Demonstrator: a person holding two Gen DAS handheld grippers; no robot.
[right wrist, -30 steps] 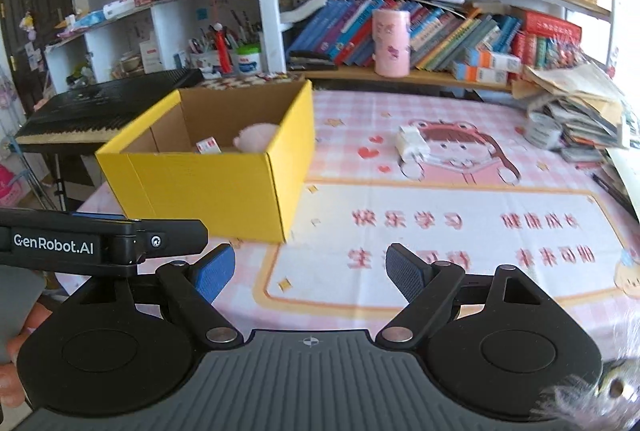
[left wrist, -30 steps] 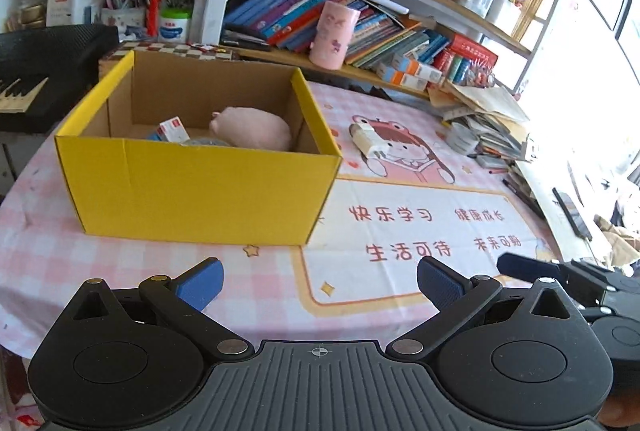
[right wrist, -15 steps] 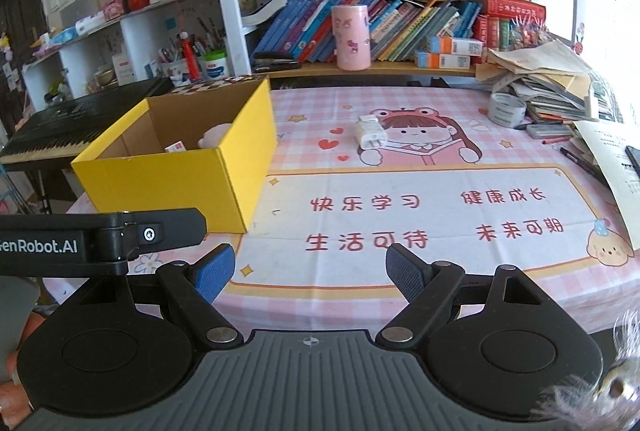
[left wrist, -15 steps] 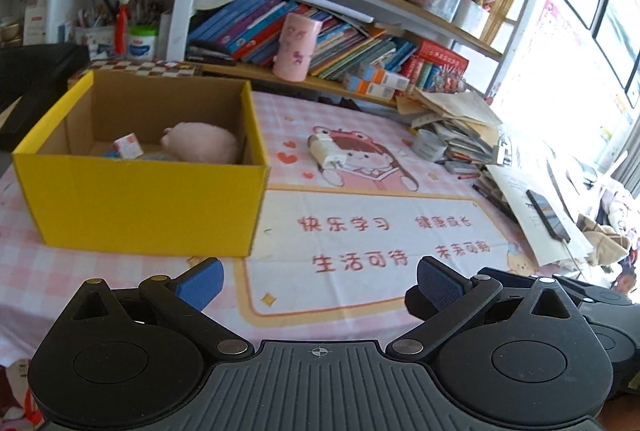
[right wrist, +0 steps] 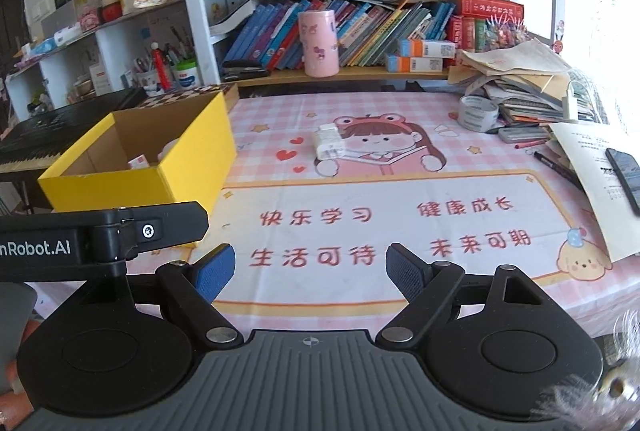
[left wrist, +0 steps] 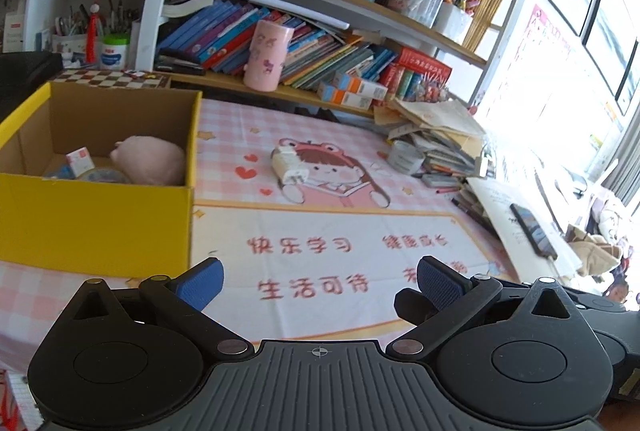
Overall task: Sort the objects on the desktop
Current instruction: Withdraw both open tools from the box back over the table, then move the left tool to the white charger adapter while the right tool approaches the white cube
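White rectangular charger block [right wrist: 329, 142] lying mid-bench on cartoon mat, now more central as both views swung right from yellow cardboard box [left wrist: 96, 187]; left tongs [left wrist: 318, 281] and right tongs [right wrist: 310, 267] agape, empty — probably next pick.

left tool [left wrist: 319, 278], right tool [right wrist: 310, 267]: black linkage arms, blue ribbed pads, silver pivot screws, grey ridged base.

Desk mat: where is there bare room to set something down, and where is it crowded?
Free: the printed mat between the yellow box and the paper sheet with the phone, in front of the white charger. Also the pink check strip behind the charger. Crowded: the right edge, around the tape roll and paper stack.
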